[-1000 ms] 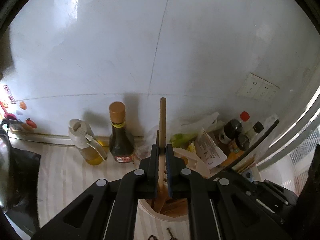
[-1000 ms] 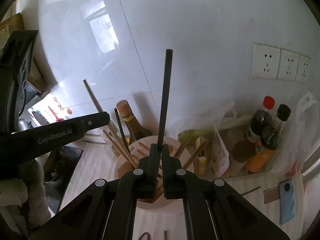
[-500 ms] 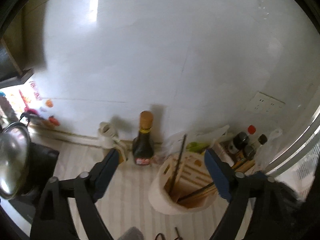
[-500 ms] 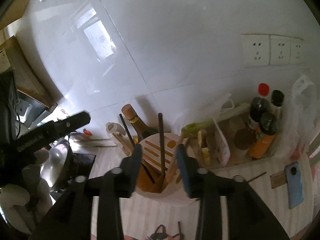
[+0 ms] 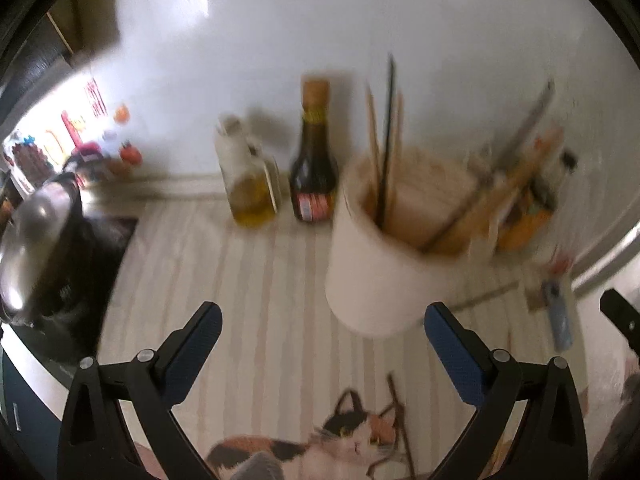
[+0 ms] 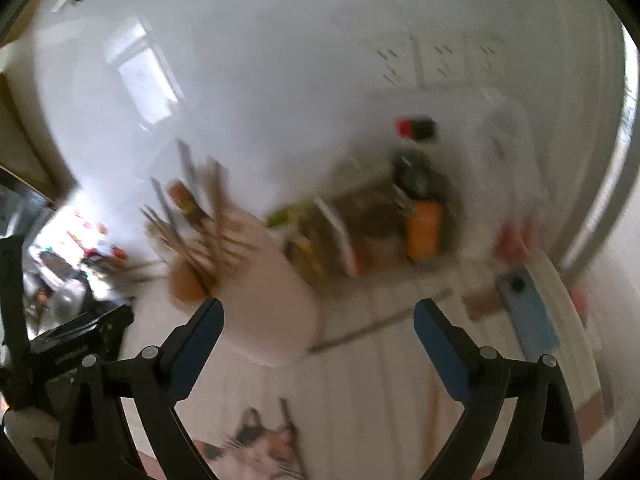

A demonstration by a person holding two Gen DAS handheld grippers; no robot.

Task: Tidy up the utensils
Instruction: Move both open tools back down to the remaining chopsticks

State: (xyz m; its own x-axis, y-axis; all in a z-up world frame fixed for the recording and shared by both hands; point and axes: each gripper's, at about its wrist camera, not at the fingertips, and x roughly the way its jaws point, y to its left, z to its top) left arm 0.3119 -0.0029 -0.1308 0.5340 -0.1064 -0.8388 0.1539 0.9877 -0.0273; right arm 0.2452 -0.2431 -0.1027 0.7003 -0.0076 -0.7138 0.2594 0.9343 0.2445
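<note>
Risk first: both claws stand wide and empty, their jaws having just been opening, and the pale utensil holder [image 5: 380,256] sits just beyond the left claw [image 5: 320,328], toward the right of that frame. A careless sweep could, I judge, clip its wall and tip it, since the tall chopsticks [image 5: 386,140] make it top-heavy. In the right wrist view the right claw [image 6: 318,328] frames the holder's lower right side, so the same hazard applies. A loose stick [image 5: 486,294] lies on the striped tabletop [image 5: 240,280] at right of the holder, and dark sticks [image 5: 396,404] lie on the cat-print mat [image 5: 320,452] at the bottom centre; those look likely to roll or be nudged away if approached too flat.

The holder carries a dark chopstick and pale wooden ones upright at its left, more sticks leaning out to the right. Left of it stand a dark sauce bottle [image 5: 314,160] and an oil jug [image 5: 248,180] part full of yellow liquid. Everything is blurred, so finer detail cannot be told.
</note>
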